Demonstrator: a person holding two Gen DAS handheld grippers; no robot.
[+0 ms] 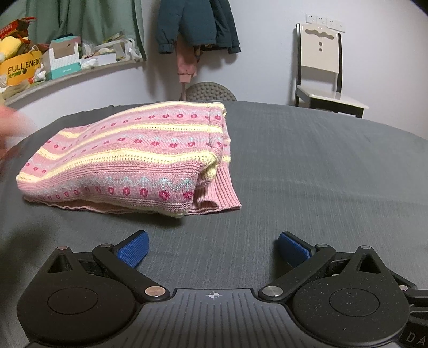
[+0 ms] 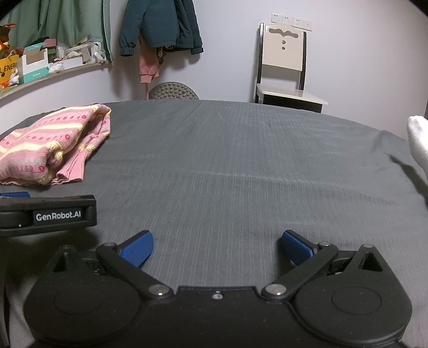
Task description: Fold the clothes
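A pink and yellow patterned knit sweater (image 1: 133,158) lies folded in a compact bundle on the dark grey cloth-covered table (image 1: 307,174). It also shows in the right wrist view (image 2: 50,142) at the left. My left gripper (image 1: 212,247) is open and empty, a little in front of the sweater. My right gripper (image 2: 216,247) is open and empty over bare cloth, to the right of the sweater. The left gripper's body (image 2: 48,214) shows at the left of the right wrist view.
A white chair (image 1: 321,69) stands beyond the table at the right. Jackets (image 1: 195,24) hang on the wall. A cluttered shelf (image 1: 53,61) runs at the back left. A white item (image 2: 418,139) lies at the table's right edge. A blurred hand (image 1: 10,128) shows at the left.
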